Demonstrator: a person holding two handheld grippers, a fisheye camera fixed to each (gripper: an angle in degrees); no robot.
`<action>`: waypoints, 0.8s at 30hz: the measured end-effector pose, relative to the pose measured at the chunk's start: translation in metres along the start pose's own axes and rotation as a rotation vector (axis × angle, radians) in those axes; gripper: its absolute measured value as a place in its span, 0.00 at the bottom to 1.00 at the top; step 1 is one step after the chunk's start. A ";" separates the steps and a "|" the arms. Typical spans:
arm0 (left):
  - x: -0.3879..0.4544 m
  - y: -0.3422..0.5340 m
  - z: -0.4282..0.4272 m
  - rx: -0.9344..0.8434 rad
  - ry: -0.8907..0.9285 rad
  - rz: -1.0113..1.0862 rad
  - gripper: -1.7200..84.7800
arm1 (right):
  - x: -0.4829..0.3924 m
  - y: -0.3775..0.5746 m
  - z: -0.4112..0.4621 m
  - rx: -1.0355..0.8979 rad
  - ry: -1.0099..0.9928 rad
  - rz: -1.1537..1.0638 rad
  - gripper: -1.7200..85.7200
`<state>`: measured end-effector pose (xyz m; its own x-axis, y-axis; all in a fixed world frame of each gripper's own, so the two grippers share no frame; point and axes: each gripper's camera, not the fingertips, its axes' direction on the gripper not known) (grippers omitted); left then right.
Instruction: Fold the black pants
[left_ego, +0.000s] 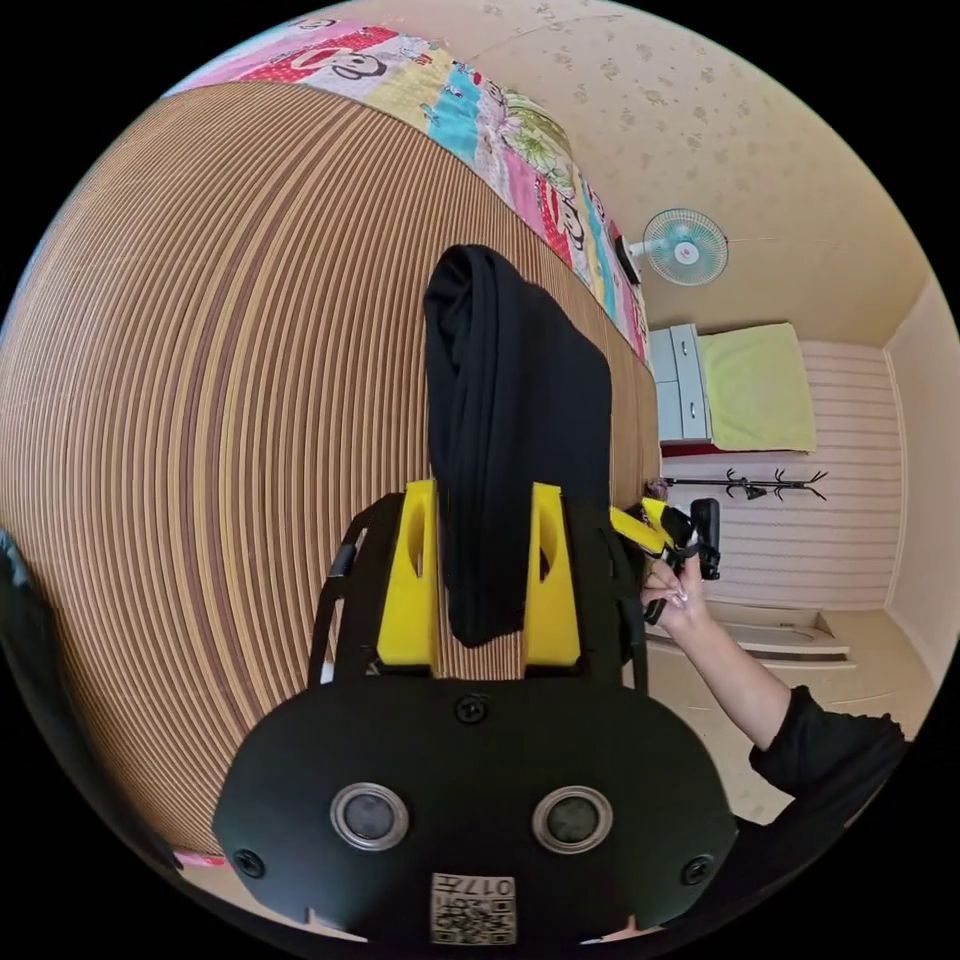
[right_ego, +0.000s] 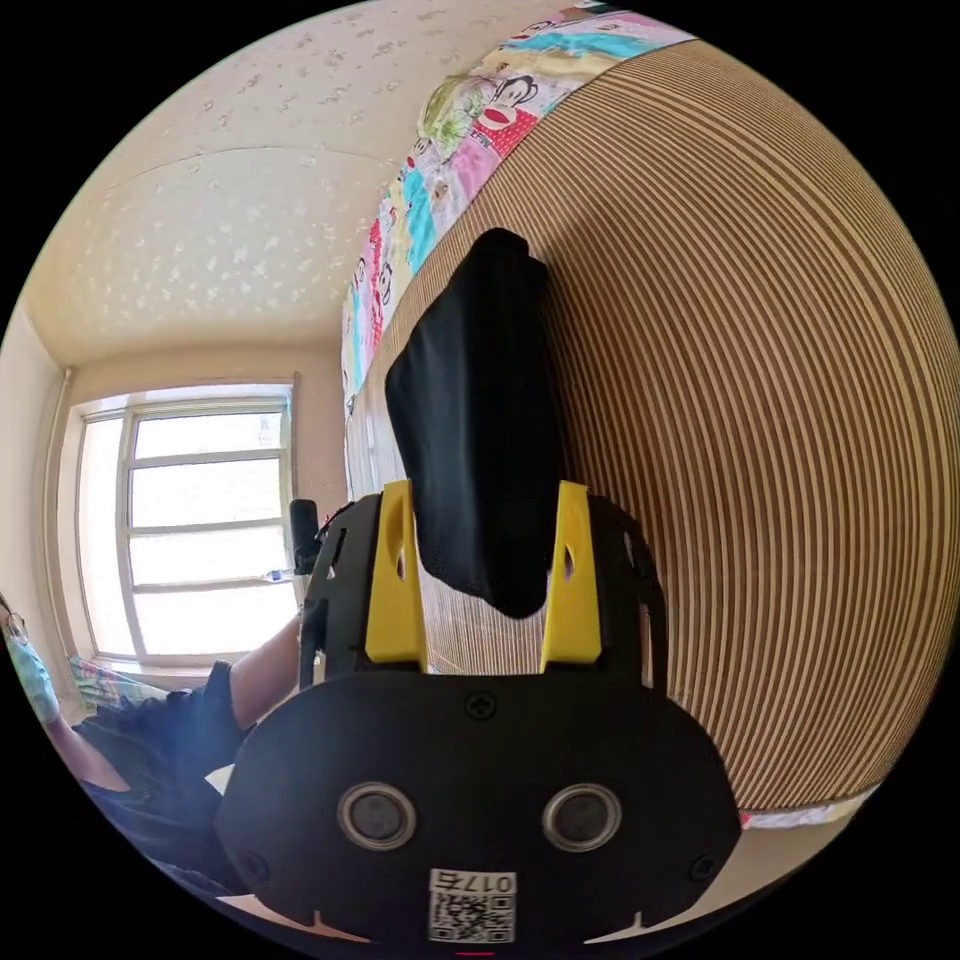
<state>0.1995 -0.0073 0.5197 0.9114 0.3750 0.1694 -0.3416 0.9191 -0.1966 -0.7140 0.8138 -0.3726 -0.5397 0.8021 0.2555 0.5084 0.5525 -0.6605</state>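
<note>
The black pants (left_ego: 500, 400) lie folded into a narrow bundle on a striped bamboo mat (left_ego: 200, 400). My left gripper (left_ego: 485, 492) is open, its yellow jaws standing on either side of the bundle's near end without pinching it. A hand holds the right gripper (left_ego: 662, 528) off the mat's edge, to the right of the pants. In the right gripper view the same black pants (right_ego: 480, 400) sit between the wide-apart jaws of my right gripper (right_ego: 485, 490), which is open. The bundle's near tip hangs between the jaws above the mat (right_ego: 780, 400).
A colourful cartoon quilt (left_ego: 480, 110) borders the mat's far side. A wall fan (left_ego: 685, 247), a pale cabinet (left_ego: 680, 385) and a coat rack (left_ego: 750, 487) stand by the wall. A bright window (right_ego: 190, 520) and a person's sleeve (right_ego: 170, 740) are at the left.
</note>
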 end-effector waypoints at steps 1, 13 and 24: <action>-0.005 -0.008 0.009 -0.021 -0.014 0.017 0.17 | -0.007 -0.012 0.015 -0.045 0.046 -0.036 0.23; -0.036 0.077 0.041 0.010 0.141 -0.133 0.14 | -0.026 0.088 -0.011 -0.041 0.057 -0.133 0.18; -0.002 0.183 0.070 -0.318 0.297 -0.217 0.12 | -0.019 0.235 -0.163 -0.146 -0.180 0.072 0.14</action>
<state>0.1189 0.1684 0.5509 0.9958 0.0850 -0.0348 -0.0912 0.8721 -0.4807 -0.4747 0.9655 -0.4172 -0.6024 0.7948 0.0729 0.6346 0.5324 -0.5603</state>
